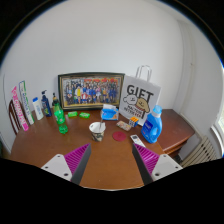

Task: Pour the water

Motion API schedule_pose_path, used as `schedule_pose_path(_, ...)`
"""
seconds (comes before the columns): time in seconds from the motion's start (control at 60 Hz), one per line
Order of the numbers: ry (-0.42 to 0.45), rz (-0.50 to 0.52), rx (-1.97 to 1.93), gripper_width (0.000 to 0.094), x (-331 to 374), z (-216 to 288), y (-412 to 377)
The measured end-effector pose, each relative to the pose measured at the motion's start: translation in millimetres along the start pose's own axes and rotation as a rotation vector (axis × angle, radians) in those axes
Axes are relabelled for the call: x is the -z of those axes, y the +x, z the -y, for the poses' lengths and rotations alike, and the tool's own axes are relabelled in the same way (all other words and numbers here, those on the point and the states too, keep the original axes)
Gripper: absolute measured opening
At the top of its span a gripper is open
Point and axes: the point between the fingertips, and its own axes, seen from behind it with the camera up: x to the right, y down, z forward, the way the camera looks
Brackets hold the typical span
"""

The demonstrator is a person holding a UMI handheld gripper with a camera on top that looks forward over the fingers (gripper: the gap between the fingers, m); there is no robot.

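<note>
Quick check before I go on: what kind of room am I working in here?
Probably a home room, not a lab: a wooden table against a white wall, with a framed group photo, a GIFT bag and a blue detergent jug. The gripper fingers are open, holding nothing.

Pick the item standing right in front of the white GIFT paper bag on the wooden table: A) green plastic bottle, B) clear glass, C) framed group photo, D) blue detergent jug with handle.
D: the blue detergent jug with handle stands directly before the white GIFT paper bag; the green plastic bottle stands far aside. The tool is open.
</note>
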Motion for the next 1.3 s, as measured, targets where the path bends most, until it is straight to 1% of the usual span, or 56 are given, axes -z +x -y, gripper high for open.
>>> schedule_pose_path(0.183,-0.012,0.043,0.01,0.0855,-14.7,5.1,-32.1)
schedule_pose_path(0.367,-0.018,0.109,0.038,0.0864,-46.4,-0.2,-109.1)
schedule_pose_path(0.45,-0.004,0.152,0.041,0.0865,-68.2,2.3,-150.6)
schedule_pose_path(0.55,0.03,0.198,0.032,0.0859,-104.7,5.2,-203.9)
schedule_pose_path(0.617,0.052,0.205,0.033,0.0855,-134.0,7.1,-234.0)
schedule_pose_path(0.817,0.158,0.236,-0.018,0.0858,-223.7,33.2,-313.0)
schedule_pose_path(0.867,0.179,0.235,-0.02,0.0861,-245.5,39.3,-325.1)
schedule_pose_path(0.933,0.208,0.209,-0.012,0.0858,-272.5,45.2,-333.0)
schedule_pose_path(1.017,0.218,0.18,-0.009,0.0858,-302.3,46.0,-340.5)
schedule_pose_path(1.067,0.222,0.183,-0.013,0.0853,-316.4,46.7,-344.5)
schedule_pose_path(1.117,0.228,0.179,-0.017,0.083,-326.3,47.3,-348.0)
schedule_pose_path(1.15,0.24,0.18,-0.013,0.0787,-332.0,48.0,-350.1)
schedule_pose_path(1.2,0.256,0.177,-0.008,0.067,-337.3,51.5,-350.0)
schedule_pose_path(1.25,0.284,0.169,-0.013,0.0485,-339.7,57.1,-347.4)
schedule_pose_path(1.3,0.292,0.16,-0.015,0.0469,-340.6,57.7,-346.4)
